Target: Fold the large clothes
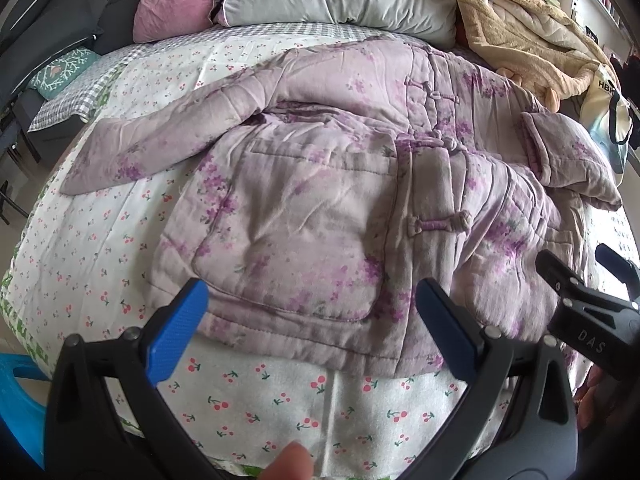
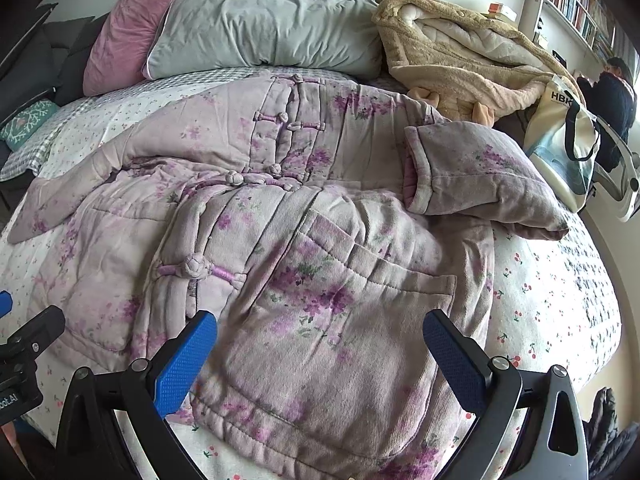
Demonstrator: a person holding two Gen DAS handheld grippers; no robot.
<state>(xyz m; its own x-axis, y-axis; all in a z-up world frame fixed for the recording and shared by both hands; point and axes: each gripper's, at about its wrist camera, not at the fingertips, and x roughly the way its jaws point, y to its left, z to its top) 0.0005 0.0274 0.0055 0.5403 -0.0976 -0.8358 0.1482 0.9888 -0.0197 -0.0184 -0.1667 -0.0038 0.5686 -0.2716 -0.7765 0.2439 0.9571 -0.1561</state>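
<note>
A lilac quilted jacket [image 1: 320, 200] with purple flowers and knot buttons lies front up on the bed, its hem nearest me. One sleeve [image 1: 160, 136] stretches out to the left; the other sleeve [image 2: 480, 176] is bent back over the right side. My left gripper [image 1: 312, 328] hovers open just above the hem by the left pocket, holding nothing. My right gripper [image 2: 320, 356] hangs open over the right pocket [image 2: 360, 300], also holding nothing. The right gripper's black body shows at the right edge of the left wrist view. A fingertip [image 1: 288, 462] shows at the bottom.
The bed sheet [image 1: 100, 260] has a cherry print. A grey pillow [image 2: 272, 20] and a pink pillow [image 2: 124, 28] lie at the head. A beige fleece garment [image 2: 460, 56] is heaped at the far right beside a tote bag [image 2: 564, 144]. Bookshelves [image 2: 576, 4] stand behind.
</note>
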